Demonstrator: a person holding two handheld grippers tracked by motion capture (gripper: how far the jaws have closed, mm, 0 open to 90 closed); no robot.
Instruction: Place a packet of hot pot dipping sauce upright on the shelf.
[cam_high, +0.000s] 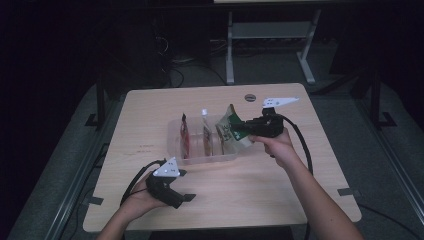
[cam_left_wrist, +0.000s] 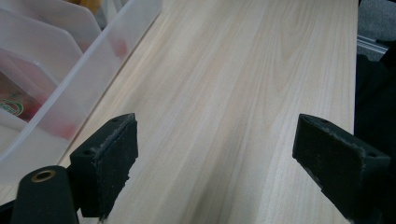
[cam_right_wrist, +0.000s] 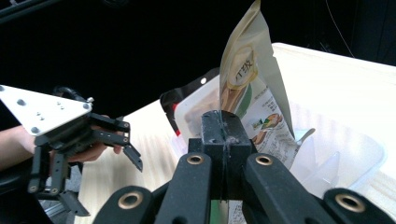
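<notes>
A clear plastic bin (cam_high: 175, 145) with dividers sits mid-table and holds upright snack packets: a red one (cam_high: 184, 137) and a white-topped one (cam_high: 206, 131). My right gripper (cam_high: 239, 131) is shut on a green and beige pouch (cam_high: 230, 125) and holds it tilted over the bin's right end. In the right gripper view the pouch (cam_right_wrist: 247, 88) rises from the closed jaws, with the bin (cam_right_wrist: 345, 154) behind. My left gripper (cam_high: 186, 186) rests open near the table's front edge, in front of the bin. Its pads (cam_left_wrist: 112, 158) stand wide apart over bare wood, the bin's wall (cam_left_wrist: 84, 93) to their left.
The wooden table (cam_high: 280, 185) has bare room in front of the bin and on its left side. A round grommet (cam_high: 250, 97) is set near the far edge. Beyond the table stand a white desk frame (cam_high: 270, 45) and cables on a dark floor.
</notes>
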